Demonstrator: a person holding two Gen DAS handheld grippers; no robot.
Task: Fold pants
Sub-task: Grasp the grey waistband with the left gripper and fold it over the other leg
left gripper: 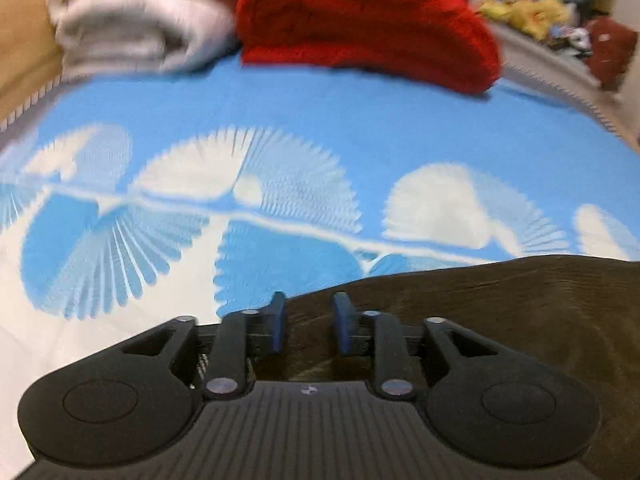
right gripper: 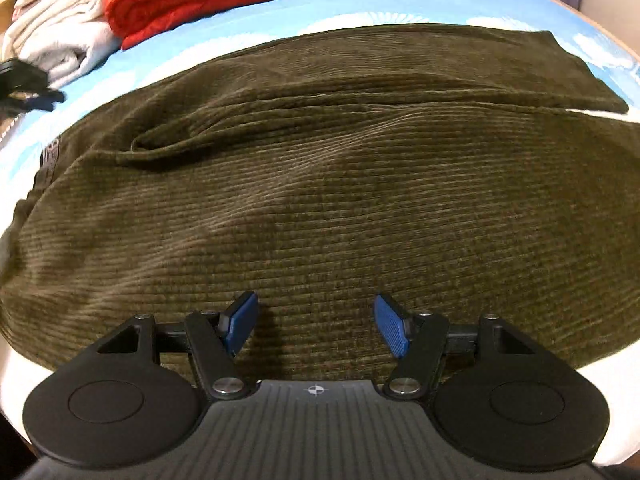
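The right gripper (right gripper: 316,324) hangs over the olive-brown corduroy pants (right gripper: 340,184), its blue ribbed pads (right gripper: 390,330) spread wide with nothing pinched between them; the ribbed cloth runs on under the gap and past both fingers. The pants lie flat across the blue-and-white patterned bed cover (right gripper: 360,4), a soft crease folded across their upper part. The left gripper (left gripper: 308,322) sits at the pants' edge (left gripper: 500,304), its jaws narrowly apart and gripping nothing; the fabric shows beneath the gap and stretches away to the right, while bare cover lies to the left. Whether either gripper touches the cloth cannot be told. Farther back on the cover rest a folded red garment (left gripper: 360,20) and, beside it, a pale grey-white folded garment (left gripper: 132,24).
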